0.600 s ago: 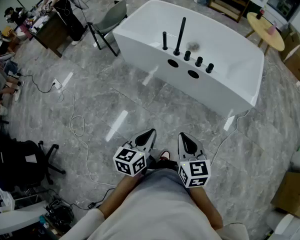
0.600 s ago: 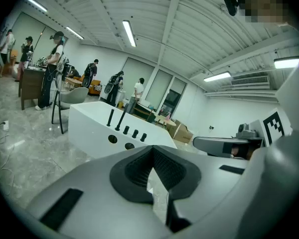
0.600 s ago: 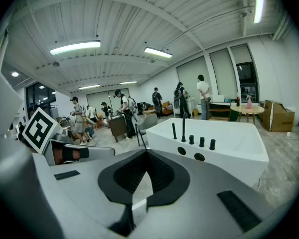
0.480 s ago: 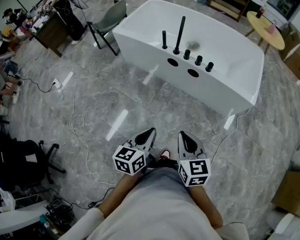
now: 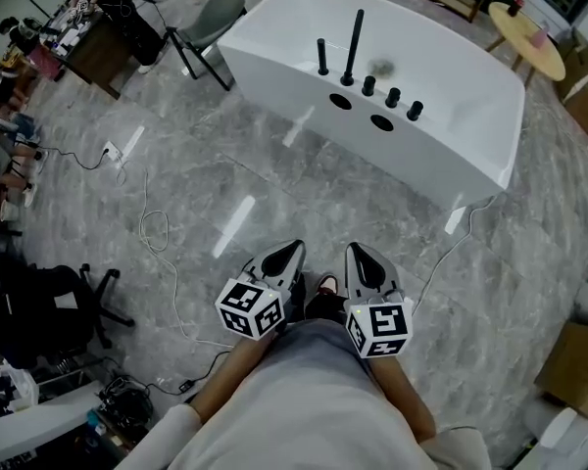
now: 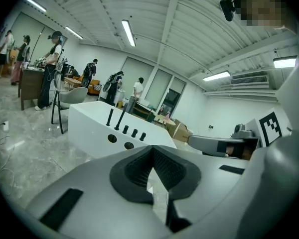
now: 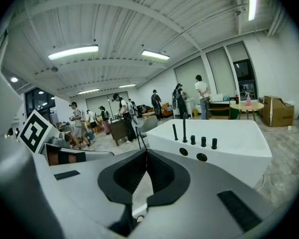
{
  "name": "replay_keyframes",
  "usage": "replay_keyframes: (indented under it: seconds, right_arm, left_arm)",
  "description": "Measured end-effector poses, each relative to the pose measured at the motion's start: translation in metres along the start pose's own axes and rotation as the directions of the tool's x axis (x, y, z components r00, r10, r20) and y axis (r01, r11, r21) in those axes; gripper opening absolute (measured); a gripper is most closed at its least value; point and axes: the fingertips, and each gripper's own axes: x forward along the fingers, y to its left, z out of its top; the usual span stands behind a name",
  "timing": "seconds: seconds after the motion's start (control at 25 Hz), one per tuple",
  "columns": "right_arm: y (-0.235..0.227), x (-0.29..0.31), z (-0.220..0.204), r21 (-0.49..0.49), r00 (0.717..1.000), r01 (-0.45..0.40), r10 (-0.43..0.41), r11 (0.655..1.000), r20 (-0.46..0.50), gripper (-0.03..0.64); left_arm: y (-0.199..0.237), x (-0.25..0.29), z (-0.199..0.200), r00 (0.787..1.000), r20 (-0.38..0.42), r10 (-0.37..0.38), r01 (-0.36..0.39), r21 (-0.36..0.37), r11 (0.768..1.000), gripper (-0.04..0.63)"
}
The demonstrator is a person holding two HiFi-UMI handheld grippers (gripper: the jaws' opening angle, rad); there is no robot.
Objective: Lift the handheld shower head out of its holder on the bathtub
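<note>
The white bathtub (image 5: 451, 155) stands across the grey floor ahead of me. On its near rim rise a short black rod (image 5: 322, 56) and a taller black rod (image 5: 353, 45), with three black knobs (image 5: 392, 97) beside them. Which rod is the handheld shower head I cannot tell. Both also show in the right gripper view, the short rod (image 7: 175, 132) left of the tall rod (image 7: 184, 126). My left gripper (image 5: 286, 258) and right gripper (image 5: 360, 260) are held close to my body, far from the tub. Both are shut and empty, as the left gripper (image 6: 151, 167) and right gripper (image 7: 145, 157) show in their own views.
A grey chair (image 5: 214, 23) stands left of the tub. Cables (image 5: 155, 231) and a power strip (image 5: 111, 160) lie on the floor at left, another cable (image 5: 441, 262) at right. A black office chair (image 5: 39, 311), a round wooden table (image 5: 529, 39) and a cardboard box (image 5: 576, 365) ring the room.
The head view has shifted slightly, so the tub sits a little higher in the picture. Both grippers stay shut and near my body.
</note>
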Motion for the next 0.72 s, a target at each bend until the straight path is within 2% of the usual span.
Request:
replay_keyframes:
  seconds: [0.44,0.72]
  right_arm:
    - [0.000,0.031,0.009,-0.020,1.000,0.001,-0.001,1.000,-0.016,0.020]
    - [0.003,0.068,0.029,-0.049,1.000,0.002,-0.003,0.999,-0.027,0.020]
  left_arm:
    - [0.024,0.020,0.015,1.000,0.002,0.000,-0.001,0.029,1.000,0.006]
    - [0.057,0.036,0.042,1.000,0.021,-0.015,0.015,0.013,1.000,0.006]
